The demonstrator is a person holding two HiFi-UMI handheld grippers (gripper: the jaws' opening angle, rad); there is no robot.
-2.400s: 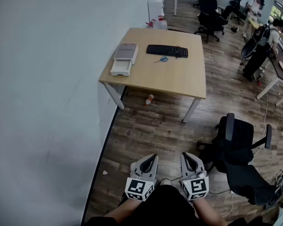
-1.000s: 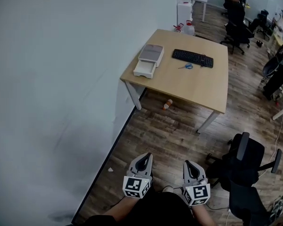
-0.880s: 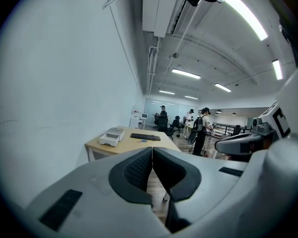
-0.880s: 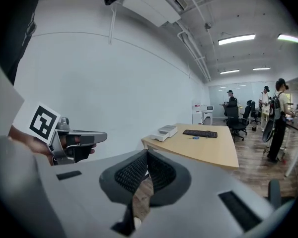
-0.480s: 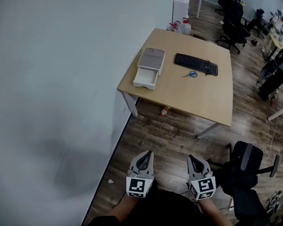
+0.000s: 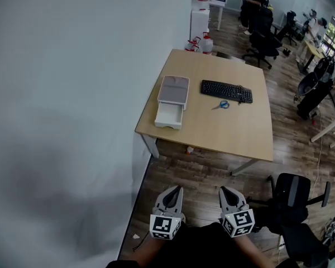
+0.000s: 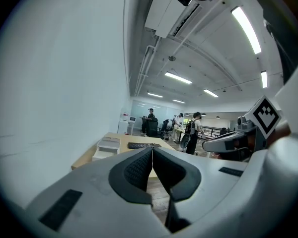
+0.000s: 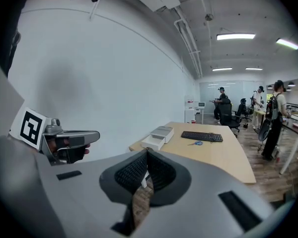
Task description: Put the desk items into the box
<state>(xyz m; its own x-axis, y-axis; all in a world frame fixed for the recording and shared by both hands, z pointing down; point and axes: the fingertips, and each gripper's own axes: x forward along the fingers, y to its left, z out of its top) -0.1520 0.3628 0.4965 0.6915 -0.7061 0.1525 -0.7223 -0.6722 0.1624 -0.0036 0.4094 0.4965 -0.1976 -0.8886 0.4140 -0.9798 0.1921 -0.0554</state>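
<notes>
Desk (image 6: 234,128) ahead: scissors (image 6: 224,104) lie by the keyboard (image 6: 226,91), box (image 6: 172,108) near the wall edge — light, stiff; we would pinch the handles. Left gripper (image 6: 177,189), right gripper (image 6: 224,190) — both pressed together, empty.

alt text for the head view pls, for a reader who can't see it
Seen from above, a person's grey left gripper and right gripper are held low and shut, empty, short of a light wooden desk beside a white wall. On the desk sit a white drawer box with its drawer open, a black keyboard and blue-handled scissors.
</notes>
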